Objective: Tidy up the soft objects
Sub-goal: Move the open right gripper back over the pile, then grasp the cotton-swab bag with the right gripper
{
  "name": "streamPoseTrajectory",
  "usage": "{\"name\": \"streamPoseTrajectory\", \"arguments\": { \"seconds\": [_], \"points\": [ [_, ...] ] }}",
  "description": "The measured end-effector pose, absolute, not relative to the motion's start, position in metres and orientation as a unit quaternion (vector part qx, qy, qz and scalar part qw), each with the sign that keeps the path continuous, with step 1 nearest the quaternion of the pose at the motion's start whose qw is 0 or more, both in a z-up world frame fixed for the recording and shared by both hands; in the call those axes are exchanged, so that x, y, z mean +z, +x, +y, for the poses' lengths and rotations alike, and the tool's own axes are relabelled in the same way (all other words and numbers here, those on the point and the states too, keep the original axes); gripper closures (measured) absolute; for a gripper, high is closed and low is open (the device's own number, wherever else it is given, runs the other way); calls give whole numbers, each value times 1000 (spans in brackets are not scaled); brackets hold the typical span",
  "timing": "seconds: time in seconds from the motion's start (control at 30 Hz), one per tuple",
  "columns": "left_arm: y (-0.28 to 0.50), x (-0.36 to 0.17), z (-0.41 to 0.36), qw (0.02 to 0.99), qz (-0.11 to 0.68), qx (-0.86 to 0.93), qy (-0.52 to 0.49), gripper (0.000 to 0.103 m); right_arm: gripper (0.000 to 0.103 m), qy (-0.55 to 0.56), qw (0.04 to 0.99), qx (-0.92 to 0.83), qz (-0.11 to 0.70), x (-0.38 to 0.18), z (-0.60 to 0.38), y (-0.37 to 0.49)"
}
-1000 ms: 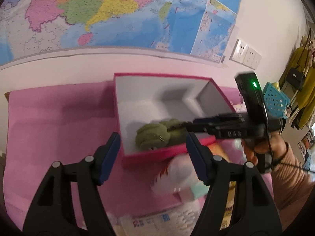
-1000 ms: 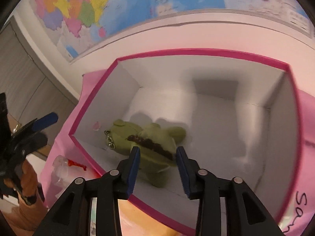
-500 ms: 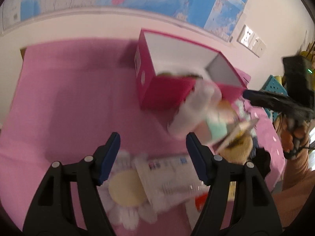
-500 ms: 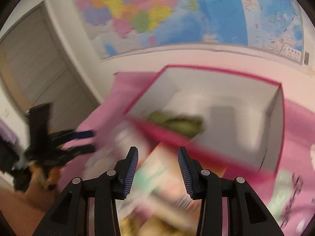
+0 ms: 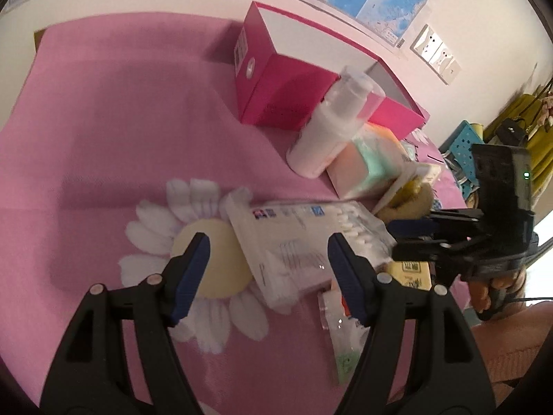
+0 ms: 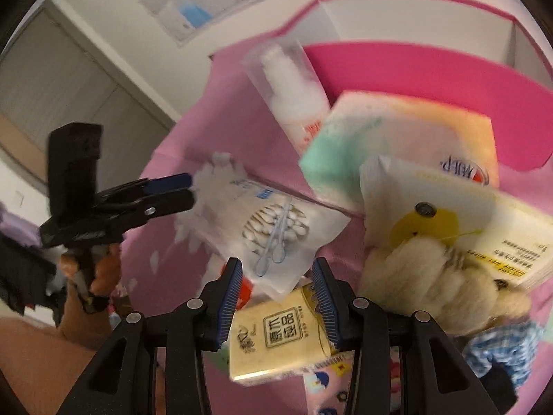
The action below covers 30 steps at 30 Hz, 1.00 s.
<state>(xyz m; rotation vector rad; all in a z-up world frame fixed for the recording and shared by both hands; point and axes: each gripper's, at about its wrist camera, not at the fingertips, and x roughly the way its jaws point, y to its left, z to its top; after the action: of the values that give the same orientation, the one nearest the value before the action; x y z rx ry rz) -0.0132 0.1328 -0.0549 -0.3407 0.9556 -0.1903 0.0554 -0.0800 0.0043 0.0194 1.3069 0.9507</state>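
A heap of small soft goods lies on a pink cloth (image 5: 114, 110) over the worktop, in front of an open pink box (image 5: 276, 93) with a white inside. In the left wrist view, a flat clear pack of cotton swabs (image 5: 297, 242) lies across a plush daisy (image 5: 193, 252) with white petals and a pale yellow centre. The left gripper (image 5: 266, 269) hangs above both with its jaws wide apart and empty; the daisy's centre shows by the left jaw and the swab pack fills the gap between the jaws.

In the right wrist view, the right gripper (image 6: 276, 304) has its jaws parted about halfway and clamped on nothing. A yellow pack of tissues (image 6: 280, 339) lies under and between them; whether the pads touch it cannot be told. A corner of the swab pack (image 6: 273, 231) lies just beyond the jaw tips.

To the right of the tissues sits a cream fluffy toy (image 6: 425, 276) with a yellow card (image 6: 484, 228) on top. Behind them lies a pastel sponge block (image 6: 397, 138), and a white bottle with a clear cap (image 6: 293, 93) leans against the box front.
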Motion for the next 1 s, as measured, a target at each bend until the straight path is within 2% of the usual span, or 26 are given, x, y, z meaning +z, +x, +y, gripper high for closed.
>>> {"name": "streamPoseTrajectory", "arguments": {
  "seconds": [0.1,0.17,0.27,0.4,0.47,0.63,0.7,0.77,0.83,1.0],
  "points": [
    [-12,-60,131,864,464,-103,-168,31,54,14,695,411,590,1,-79,56],
    [-12,-64,130,859,468,-115,-171,31,47,23,695,411,589,3,-79,55],
    [-13,-66,127,856,471,-129,-171,31,42,23,692,404,598,0,-72,53],
    [-8,-69,128,849,478,-144,-176,32,40,21,688,398,607,-5,-62,47],
    [-5,-71,127,846,484,-146,-172,43,40,31,687,397,608,-8,-61,45],
    [-4,-74,126,842,488,-152,-171,45,40,68,699,390,595,-8,-68,46],
    [-5,-71,126,846,484,-149,-168,45,44,73,711,389,582,-6,-70,46],
    [-7,-67,126,850,478,-147,-165,46,63,66,720,386,574,-3,-71,45],
    [-12,-61,126,853,470,-153,-167,46,74,75,716,392,573,-4,-74,45],
    [-24,-43,123,867,446,-155,-158,46,76,65,730,411,541,12,-82,40]
  ]
}}
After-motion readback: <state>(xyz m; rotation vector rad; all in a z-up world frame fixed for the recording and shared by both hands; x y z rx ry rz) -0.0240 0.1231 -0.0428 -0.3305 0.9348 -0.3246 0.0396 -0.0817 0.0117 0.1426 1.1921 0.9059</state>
